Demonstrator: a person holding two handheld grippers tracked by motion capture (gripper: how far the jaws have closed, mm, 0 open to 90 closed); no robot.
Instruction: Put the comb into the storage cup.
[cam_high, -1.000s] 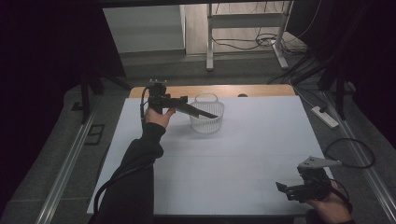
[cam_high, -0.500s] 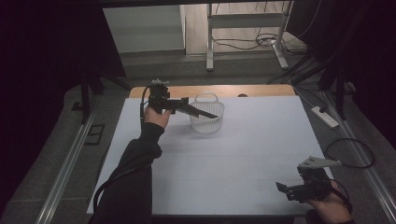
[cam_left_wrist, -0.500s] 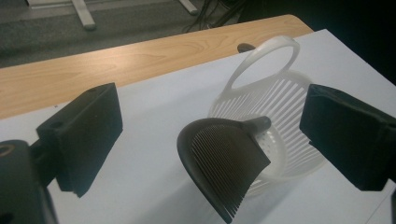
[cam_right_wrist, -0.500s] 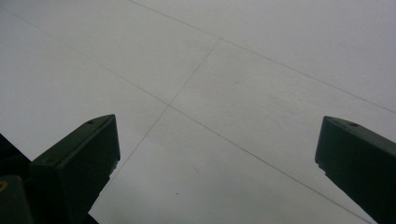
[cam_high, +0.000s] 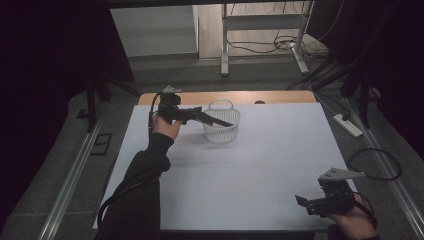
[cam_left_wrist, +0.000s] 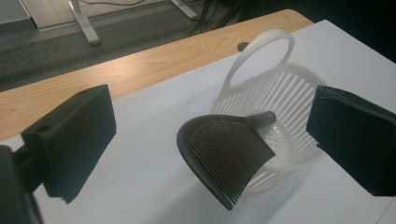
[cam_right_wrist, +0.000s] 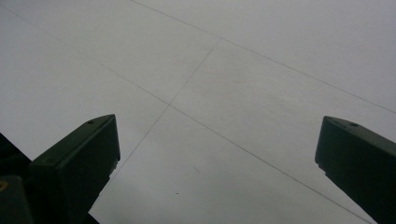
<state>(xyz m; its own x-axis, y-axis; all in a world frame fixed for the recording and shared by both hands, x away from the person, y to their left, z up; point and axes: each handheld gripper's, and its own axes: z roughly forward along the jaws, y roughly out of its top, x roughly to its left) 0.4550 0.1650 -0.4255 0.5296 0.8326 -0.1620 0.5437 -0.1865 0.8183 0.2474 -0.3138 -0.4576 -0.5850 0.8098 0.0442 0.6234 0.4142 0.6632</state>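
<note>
A white slotted basket with a loop handle stands at the far middle of the table. A black slotted scoop leans on its rim, handle end inside the basket and blade sticking out toward my left gripper. My left gripper is held level just left of the basket. Its jaws have just been opening and stand wide, either side of the scoop's blade without touching it. My right gripper rests open at the near right corner, with bare white table between its jaws.
A white sheet covers the table, with a strip of wood bare along the far edge. Off the table on the right lie a power strip and a looped cable. A metal frame stands beyond the table.
</note>
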